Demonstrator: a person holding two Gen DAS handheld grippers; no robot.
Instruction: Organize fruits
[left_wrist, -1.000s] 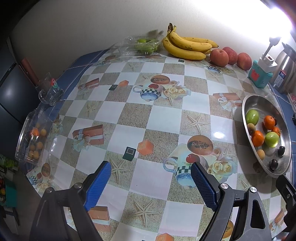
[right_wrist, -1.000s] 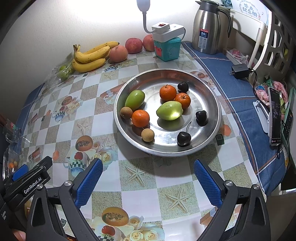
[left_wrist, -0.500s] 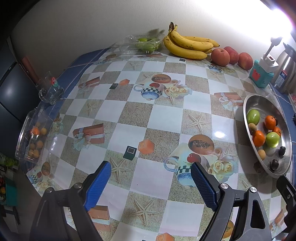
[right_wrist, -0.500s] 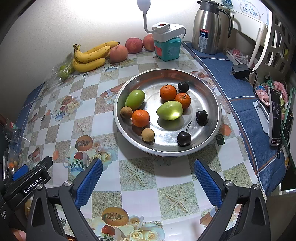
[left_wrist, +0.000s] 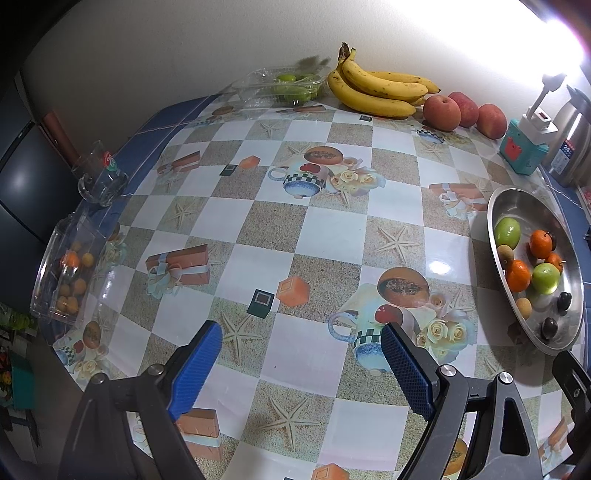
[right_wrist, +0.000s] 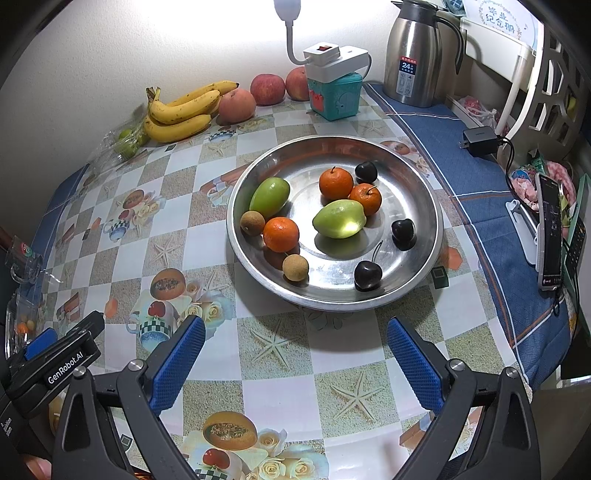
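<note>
both tongs hang spread wide over the checked tablecloth, holding nothing. the right tongs face the steel dish square on, near its front rim, the spot from which any piece in it could be reached. the left tongs hang over bare cloth in the middle of the table, and the dish lies off to their right.

in the dish lie the mixed small fruits, loose and mostly apart: two green fruits, three oranges, two small brown round fruits and three dark cherries, one with its stalk up. the curved wall keeps them from rolling off.

beyond, along the wall, fruit sits by kind: the bananas in one bunch, three peaches in a row beside them, and small green fruit in a clear tray at the end. at the table's left edge stands a clear box with small orange fruits inside, near a glass mug.

that layout fits two readings: fruit gathered into the dish as wanted, or a mixed dish waiting to be sorted out to the tray, the box and the rows. the pictures do not settle which.
</note>
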